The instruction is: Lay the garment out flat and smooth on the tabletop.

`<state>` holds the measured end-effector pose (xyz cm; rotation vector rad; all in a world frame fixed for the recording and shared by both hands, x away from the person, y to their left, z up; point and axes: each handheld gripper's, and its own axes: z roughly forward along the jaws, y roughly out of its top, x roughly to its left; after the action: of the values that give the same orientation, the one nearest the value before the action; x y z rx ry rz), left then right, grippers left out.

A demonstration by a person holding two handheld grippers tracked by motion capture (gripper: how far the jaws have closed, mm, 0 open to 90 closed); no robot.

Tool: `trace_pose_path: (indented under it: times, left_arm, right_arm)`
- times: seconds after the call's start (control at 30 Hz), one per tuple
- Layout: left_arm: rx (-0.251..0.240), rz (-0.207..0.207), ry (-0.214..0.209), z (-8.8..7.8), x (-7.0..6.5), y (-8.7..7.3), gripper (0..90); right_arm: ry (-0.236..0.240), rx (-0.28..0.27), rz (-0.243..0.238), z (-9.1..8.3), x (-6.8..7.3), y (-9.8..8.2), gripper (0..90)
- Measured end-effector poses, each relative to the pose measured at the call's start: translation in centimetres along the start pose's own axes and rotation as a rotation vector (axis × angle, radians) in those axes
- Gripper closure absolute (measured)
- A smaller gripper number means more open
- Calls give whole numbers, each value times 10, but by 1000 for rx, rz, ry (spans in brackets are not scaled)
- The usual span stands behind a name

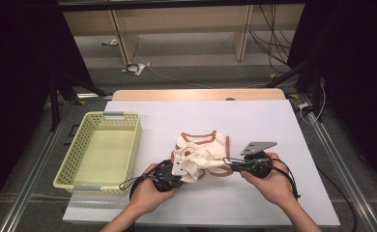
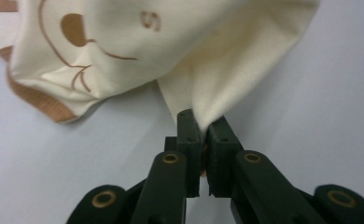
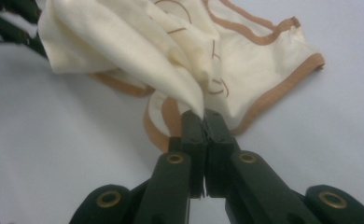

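A small cream garment (image 1: 203, 152) with brown trim and a brown printed figure lies crumpled on the white table sheet (image 1: 254, 121), near the front middle. My left gripper (image 1: 179, 173) is at its near-left edge; in the left gripper view its jaws (image 2: 203, 126) pinch a fold of the cream cloth (image 2: 185, 51). My right gripper (image 1: 227, 163) is at the garment's right side; in the right gripper view its jaws (image 3: 202, 119) are shut on a cloth corner (image 3: 180, 88). The fabric is lifted and stretched between the two grippers.
A pale yellow perforated basket (image 1: 131, 145) stands on the left of the sheet, nothing in it. Table edges run at the front and right, with metal rails beyond. Floor cables and wooden furniture legs lie past the far edge.
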<state>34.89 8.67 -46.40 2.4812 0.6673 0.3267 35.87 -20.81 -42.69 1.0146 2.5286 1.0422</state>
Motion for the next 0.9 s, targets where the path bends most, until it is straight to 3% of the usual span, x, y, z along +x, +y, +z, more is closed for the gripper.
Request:
trace_pose_path:
  times: [0.1, 0.13, 0.17, 0.2, 0.23, 0.33, 0.43, 0.57, 0.67, 0.83, 0.87, 0.9]
  left_arm:
    - [-17, -17, 1, -14, 6, -1, 864]
    - [-35, -29, 23, -32, 12, -3, 864]
    - [-35, -29, 23, -32, 12, -3, 864]
    - [-51, -38, 50, -51, 17, -6, 864]
    - [-51, -38, 50, -51, 17, -6, 863]
    - [-72, -28, 86, -82, 21, -9, 860]
    - [-78, -17, 87, -92, 17, -9, 856]
    - [-69, -14, 68, -89, 15, -10, 846]
    - [-42, -38, 40, -70, 20, -11, 838]
    - [-26, -79, 62, -48, 33, -7, 833]
    - [-20, -106, 81, -38, 40, -5, 831]
    - [-20, -106, 81, -38, 40, -5, 828]
  right_arm:
    - [9, 15, -16, -4, 1, -3, 892]
    - [12, 25, -30, -9, 0, -7, 892]
    - [16, 32, -29, -12, 1, -9, 892]
    - [19, 40, -40, -16, 0, -11, 892]
    - [19, 40, -40, -16, 0, -11, 892]
    - [57, 86, -77, -30, 5, -17, 891]
    - [96, 124, -98, -38, 12, -18, 890]
    - [141, 187, -137, -43, 17, -17, 889]
    - [168, 222, -115, -37, 10, -16, 885]
    - [153, 213, -43, -18, -9, -15, 875]
    - [108, 199, 13, -6, -21, -14, 873]
    - [108, 199, 13, -6, -21, -14, 873]
